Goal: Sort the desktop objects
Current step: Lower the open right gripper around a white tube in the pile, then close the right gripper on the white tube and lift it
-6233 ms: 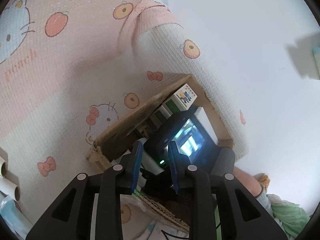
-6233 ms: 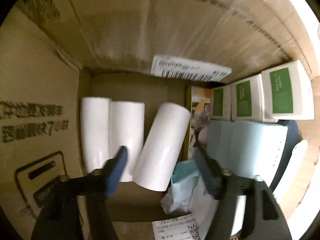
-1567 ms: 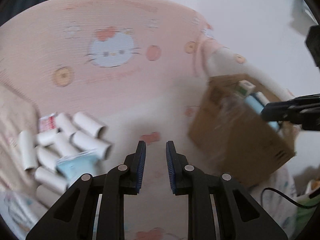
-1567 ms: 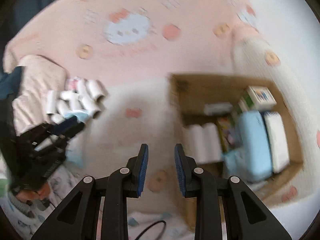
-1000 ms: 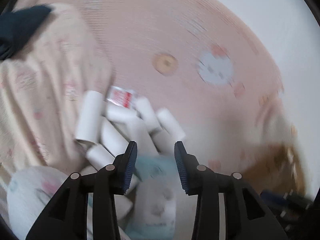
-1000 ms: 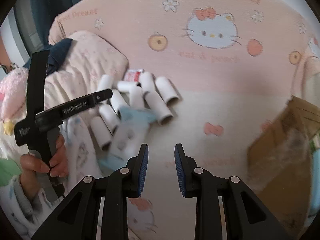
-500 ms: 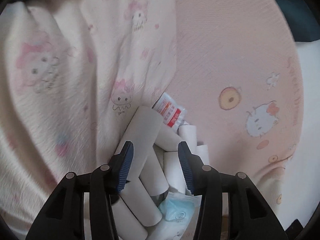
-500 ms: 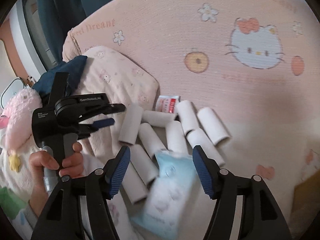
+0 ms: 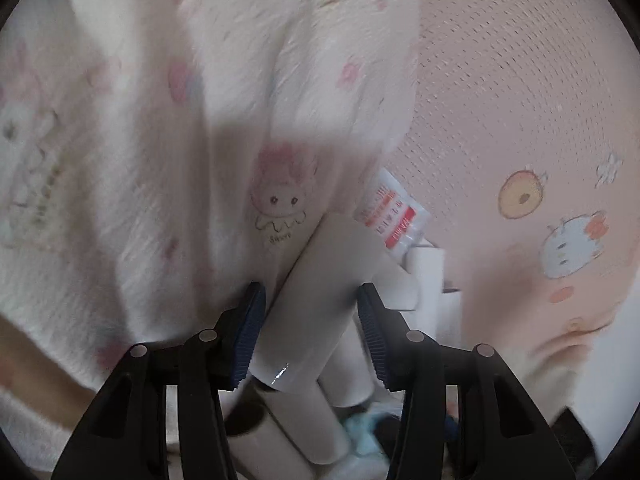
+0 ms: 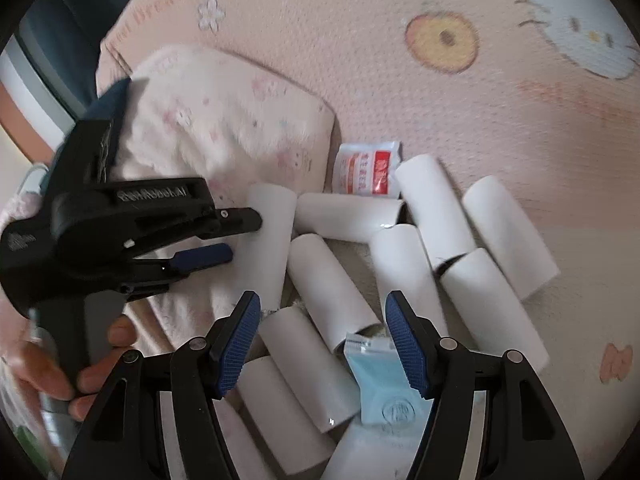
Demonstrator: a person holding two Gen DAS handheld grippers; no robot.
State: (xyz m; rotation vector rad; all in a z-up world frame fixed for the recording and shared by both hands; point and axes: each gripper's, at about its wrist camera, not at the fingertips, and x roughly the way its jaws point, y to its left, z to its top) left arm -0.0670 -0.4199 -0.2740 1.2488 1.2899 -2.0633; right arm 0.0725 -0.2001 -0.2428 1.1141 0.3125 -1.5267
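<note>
The left gripper [image 9: 310,320], jaws opening, is straddling 1 paper tube [image 9: 320,292] at the pillow's [image 10: 224,120] edge; probably light and crushable, best pinched mid-length. The right gripper [image 10: 322,344] is hovering released.

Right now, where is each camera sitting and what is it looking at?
Left wrist: on the left gripper, facing down at a white roll between its opening jaws; only its fingers show.
Right wrist: on the right gripper, above the roll pile and blue packet; the person's hand shows.
Shared: that roll and the red-and-white sachet.
</note>
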